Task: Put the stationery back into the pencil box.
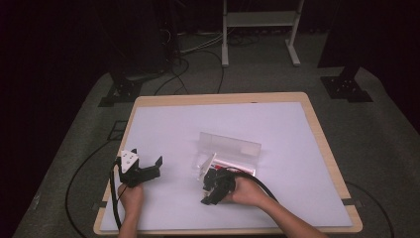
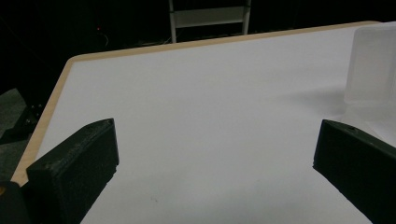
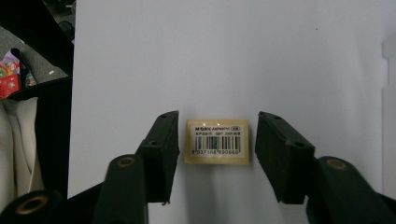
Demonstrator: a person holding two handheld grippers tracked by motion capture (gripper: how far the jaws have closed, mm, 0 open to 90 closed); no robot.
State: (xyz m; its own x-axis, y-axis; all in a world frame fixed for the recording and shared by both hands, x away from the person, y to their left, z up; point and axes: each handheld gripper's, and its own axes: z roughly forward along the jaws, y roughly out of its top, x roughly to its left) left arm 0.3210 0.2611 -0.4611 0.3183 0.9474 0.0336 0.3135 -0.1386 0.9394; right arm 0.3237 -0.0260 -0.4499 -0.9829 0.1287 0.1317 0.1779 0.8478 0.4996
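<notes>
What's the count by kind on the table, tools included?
Black two-jaw tool: 2 (left tool, right tool)
Small cream rectangular eraser with a barcode label: 1
Clear plastic open box, red and white items inside: 1
Total: 4

Wood-edged table [image 1: 322,144], white mat [image 1: 198,124] on top; clear case [image 1: 230,148] and barcoded eraser [image 3: 217,141] lie on mat.
</notes>
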